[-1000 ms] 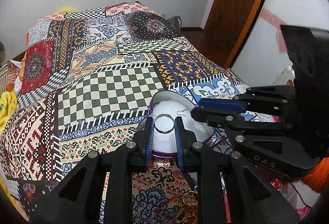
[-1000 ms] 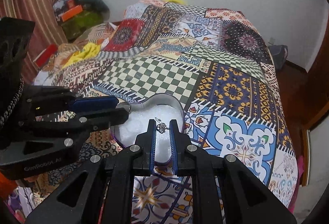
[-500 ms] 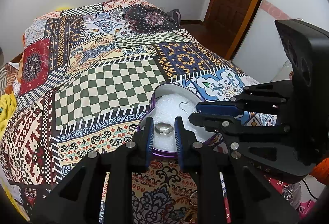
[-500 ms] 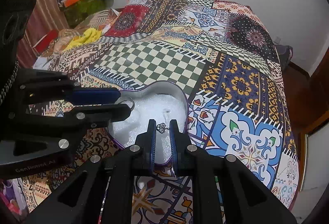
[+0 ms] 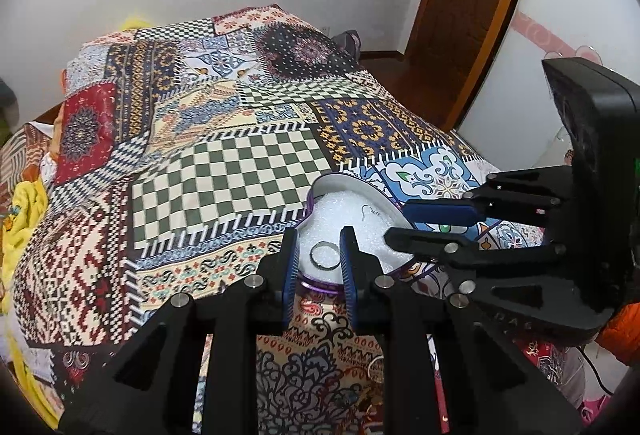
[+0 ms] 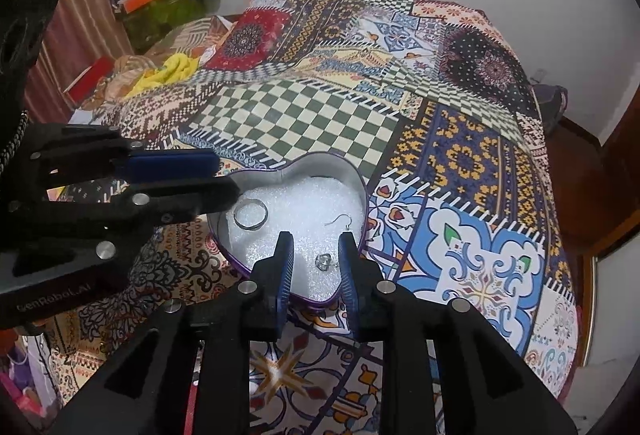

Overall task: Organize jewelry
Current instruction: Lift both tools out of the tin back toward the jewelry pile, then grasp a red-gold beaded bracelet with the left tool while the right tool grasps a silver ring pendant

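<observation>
Patchwork bedspread (image 6: 460, 163), one heart-shaped tin (image 6: 352, 171), inside it one ring (image 6: 250, 214) and one earring (image 6: 326, 259), left gripper (image 5: 319, 241) slightly parted around the ring without touching, right gripper (image 6: 316, 241) opening, earring loose between its jaws.

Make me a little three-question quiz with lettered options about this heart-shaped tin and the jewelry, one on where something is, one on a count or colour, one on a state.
1. Where does the ring lie?
A. on the white foam inside the heart-shaped tin
B. on the checkered patch of the bedspread
C. on the floor by the door

2. How many pieces of jewelry are in the tin?
A. none
B. two
C. five

3. How does the earring sit at the right gripper?
A. crushed flat under a lid
B. hanging high above the tin
C. lying loose on the foam, between its fingers

Answers: 1 A, the ring rests on foam near the tin's wall. 2 B, one ring and one earring show. 3 C, its fingers are opening, with gaps either side of the earring.
</observation>
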Tool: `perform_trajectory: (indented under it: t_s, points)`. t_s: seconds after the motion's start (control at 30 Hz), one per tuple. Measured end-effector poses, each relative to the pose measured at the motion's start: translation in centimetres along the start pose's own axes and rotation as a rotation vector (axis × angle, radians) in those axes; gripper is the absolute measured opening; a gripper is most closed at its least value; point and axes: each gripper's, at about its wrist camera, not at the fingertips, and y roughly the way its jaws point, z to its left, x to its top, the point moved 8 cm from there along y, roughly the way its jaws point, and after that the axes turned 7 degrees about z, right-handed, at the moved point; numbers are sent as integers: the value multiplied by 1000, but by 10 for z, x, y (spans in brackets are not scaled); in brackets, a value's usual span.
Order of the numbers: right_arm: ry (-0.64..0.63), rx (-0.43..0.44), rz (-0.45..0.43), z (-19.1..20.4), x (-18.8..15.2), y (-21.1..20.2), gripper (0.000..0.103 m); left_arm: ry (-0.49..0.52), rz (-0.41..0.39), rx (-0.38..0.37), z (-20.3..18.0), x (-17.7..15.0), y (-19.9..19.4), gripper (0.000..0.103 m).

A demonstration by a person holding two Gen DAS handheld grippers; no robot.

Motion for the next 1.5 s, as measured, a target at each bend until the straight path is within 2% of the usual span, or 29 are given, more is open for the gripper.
perform_trajectory:
  t_s: [0.2,0.4,0.57,0.67,0.87,1.23,1.5]
  points:
    - [-5,-20,-30,6,-1,-22,21,-4,-24,25,0,-5,-25,20]
    - [-8,-39,-69,13,-3,-49,22,2,-60,61,-4,-12,-54,28]
    - [-4,-54,-115,20,-6,-73,37,6,-88,81,-8,-21,-80,30]
    - [2,-57,-136,24,-9,-85,37,0,-104,92,-9,-26,-92,36]
    - [12,-66,-156,32,-18,-101,37,-9,-110,112,-9,-43,-108,42]
    - [15,-60,-131,43,-38,-95,38,-56,-32,137,7,-86,-100,42]
    - [24,-49,-64,50,-59,-71,38,-103,62,87,10,-115,-67,42]
